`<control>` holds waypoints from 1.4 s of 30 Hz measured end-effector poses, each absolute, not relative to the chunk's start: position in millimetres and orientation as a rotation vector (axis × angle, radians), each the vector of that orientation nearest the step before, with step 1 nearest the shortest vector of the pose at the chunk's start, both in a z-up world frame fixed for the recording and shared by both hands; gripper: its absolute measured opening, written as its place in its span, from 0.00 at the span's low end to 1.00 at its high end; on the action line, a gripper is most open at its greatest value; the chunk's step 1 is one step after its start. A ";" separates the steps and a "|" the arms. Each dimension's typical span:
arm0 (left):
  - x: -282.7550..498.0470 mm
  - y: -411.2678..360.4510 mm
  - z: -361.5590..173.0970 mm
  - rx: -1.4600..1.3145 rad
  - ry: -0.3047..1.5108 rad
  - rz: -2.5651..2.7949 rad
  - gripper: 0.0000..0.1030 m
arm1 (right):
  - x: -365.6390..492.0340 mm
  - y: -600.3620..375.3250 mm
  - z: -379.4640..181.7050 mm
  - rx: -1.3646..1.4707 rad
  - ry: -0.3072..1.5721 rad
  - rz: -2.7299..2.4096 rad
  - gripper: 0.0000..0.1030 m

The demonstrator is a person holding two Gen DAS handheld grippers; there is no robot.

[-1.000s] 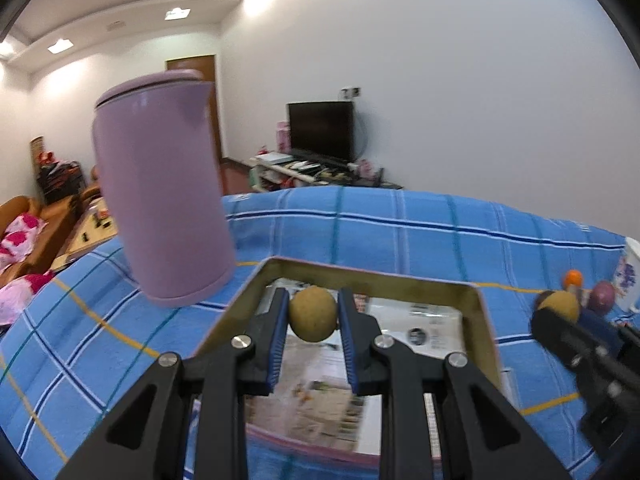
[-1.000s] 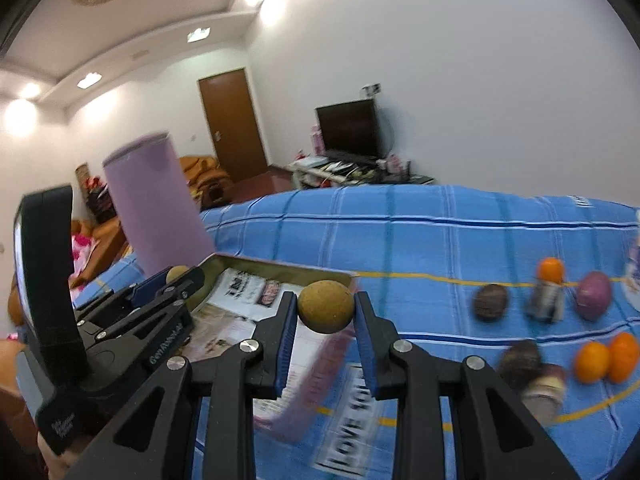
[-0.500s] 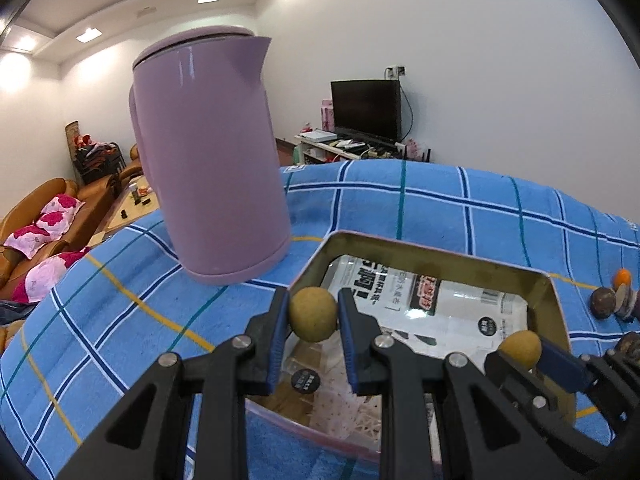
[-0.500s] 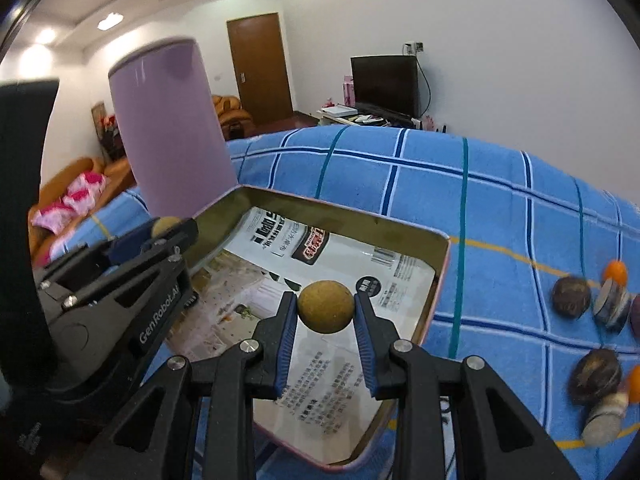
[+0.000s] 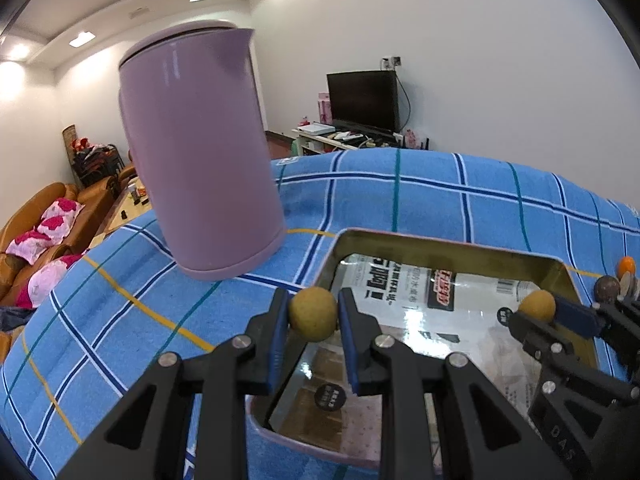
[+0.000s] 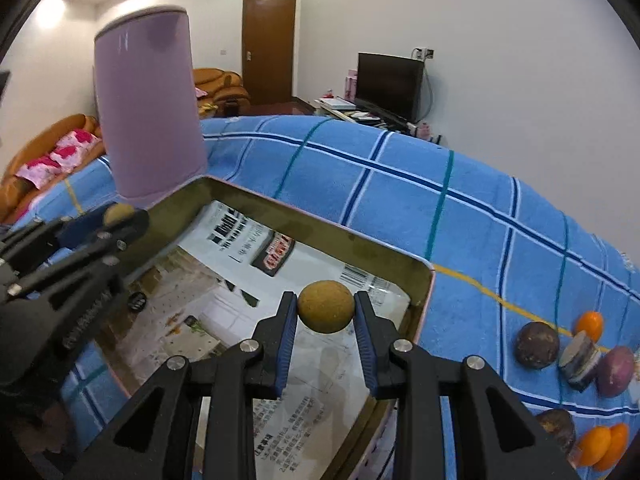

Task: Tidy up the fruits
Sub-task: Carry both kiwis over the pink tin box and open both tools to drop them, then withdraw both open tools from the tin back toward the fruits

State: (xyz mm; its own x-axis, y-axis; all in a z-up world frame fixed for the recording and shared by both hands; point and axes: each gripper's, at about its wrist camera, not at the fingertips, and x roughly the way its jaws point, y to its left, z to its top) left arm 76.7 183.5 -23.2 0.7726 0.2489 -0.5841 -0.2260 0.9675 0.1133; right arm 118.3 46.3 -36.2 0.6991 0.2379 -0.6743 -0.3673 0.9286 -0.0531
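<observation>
The left claw (image 5: pixel 314 320) is clamped on a small yellow-brown fruit (image 5: pixel 313 318), pinched between its blue pads and held just over the near-left corner of the tray (image 5: pixel 440 242). The right claw (image 6: pixel 325 312) grips a second yellow-brown fruit (image 6: pixel 326 306) the same way, above the tray's right part, just inside the right wall. The tray, a shallow metal tin lined with printed paper, lies on the table under a blue checked cloth (image 5: pixel 460 188), with a purple kettle (image 5: pixel 200 152) just beyond its left corner.

The step in hand looks like setting both fruits down inside the tray. To do it well, each claw should sink until its fruit nearly touches the paper before the pads part, since a round fruit dropped from height will likely roll on the glossy lining. The left one sits close to the rim, so it should move further inward first.

Both fruits are near-spherical, so neither has a clear long axis or a facing; any orientation will do. Dark purple and orange fruits (image 6: pixel 536 344) wait on the cloth, well to the right of the tray.
</observation>
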 end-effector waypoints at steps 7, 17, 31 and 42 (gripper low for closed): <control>75.8 175.8 -23.6 0.058 0.635 0.247 0.58 | 107.2 36.4 -25.6 -0.128 0.662 0.358 0.71; 61.2 169.4 -16.2 0.035 0.552 0.233 0.95 | 62.8 2.9 6.9 -0.026 0.409 0.157 0.73; 50.7 170.2 -11.3 -0.001 0.500 0.231 1.00 | 48.0 -3.6 7.1 -0.025 0.346 0.082 0.84; 44.2 164.8 -9.6 -0.007 0.494 0.221 1.00 | 13.7 -34.6 6.6 -0.051 0.334 0.064 0.84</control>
